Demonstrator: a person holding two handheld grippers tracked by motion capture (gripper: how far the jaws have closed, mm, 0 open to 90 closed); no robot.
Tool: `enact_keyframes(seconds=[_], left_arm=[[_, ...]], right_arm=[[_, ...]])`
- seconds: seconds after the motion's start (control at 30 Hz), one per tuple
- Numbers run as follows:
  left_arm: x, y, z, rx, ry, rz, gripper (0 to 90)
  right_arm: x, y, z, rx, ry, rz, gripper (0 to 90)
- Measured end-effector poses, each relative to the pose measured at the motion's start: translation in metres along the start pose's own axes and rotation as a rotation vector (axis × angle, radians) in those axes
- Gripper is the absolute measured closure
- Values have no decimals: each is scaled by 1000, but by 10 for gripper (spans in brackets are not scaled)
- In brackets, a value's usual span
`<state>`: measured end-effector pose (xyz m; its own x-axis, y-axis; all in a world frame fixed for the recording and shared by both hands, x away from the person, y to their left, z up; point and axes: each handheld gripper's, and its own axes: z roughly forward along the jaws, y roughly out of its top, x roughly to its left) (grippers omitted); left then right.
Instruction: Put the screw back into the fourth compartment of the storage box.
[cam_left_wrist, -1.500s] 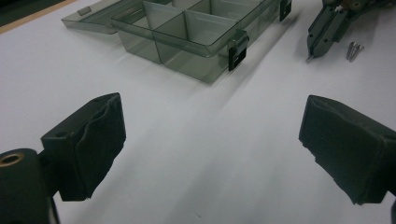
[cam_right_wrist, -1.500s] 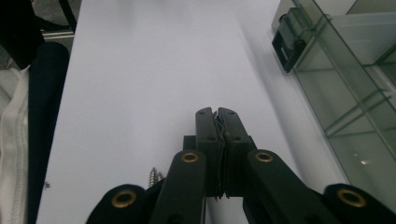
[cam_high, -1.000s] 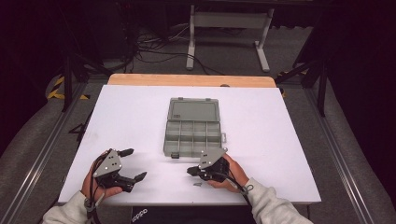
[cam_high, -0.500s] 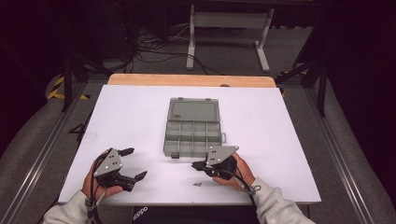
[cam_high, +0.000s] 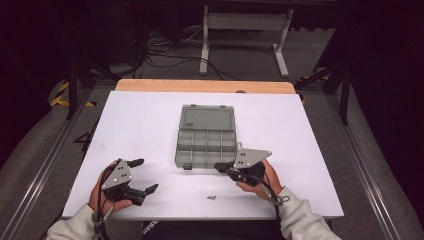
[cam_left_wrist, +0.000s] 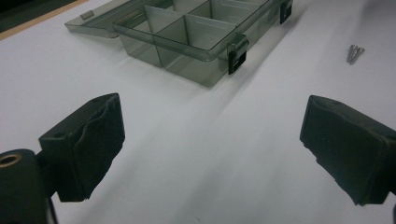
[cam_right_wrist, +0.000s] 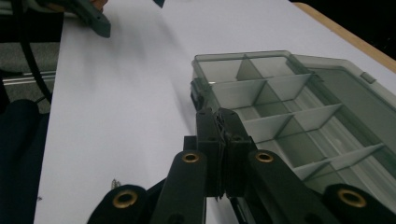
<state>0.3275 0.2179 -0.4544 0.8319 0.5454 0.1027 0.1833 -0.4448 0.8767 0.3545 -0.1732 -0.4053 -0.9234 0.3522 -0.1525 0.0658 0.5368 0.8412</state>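
**Right gripper raised to the box edge**

The box (cam_high: 206, 136), open with its lid laid back, is seen at the middle of the table (cam_high: 140, 120); eight compartments can be counted. Since a second ago the right gripper (cam_high: 220, 166) has been lifted and brought to the box's near right corner, its jaws pressed together; whether anything is pinched between them cannot be told. The left gripper (cam_high: 145, 176) has been kept in place, near the table's front left, jaws wide apart with nothing between. One small cluster of screws (cam_high: 212, 197) is left on the table near its front edge, between the two grippers. Two black latches (cam_left_wrist: 237, 54) are seen on the box front.
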Motion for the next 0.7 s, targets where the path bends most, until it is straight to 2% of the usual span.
enact_keyframes(seconds=[0.3, 0.7], left_arm=[[0, 0, -1, -1, 1, 2, 71], [0, 0, -1, -5, 1, 1, 70]], right_arm=[[-17, 3, -12, -35, -57, 32, 885], [-38, 0, -14, -41, -121, 80, 885]])
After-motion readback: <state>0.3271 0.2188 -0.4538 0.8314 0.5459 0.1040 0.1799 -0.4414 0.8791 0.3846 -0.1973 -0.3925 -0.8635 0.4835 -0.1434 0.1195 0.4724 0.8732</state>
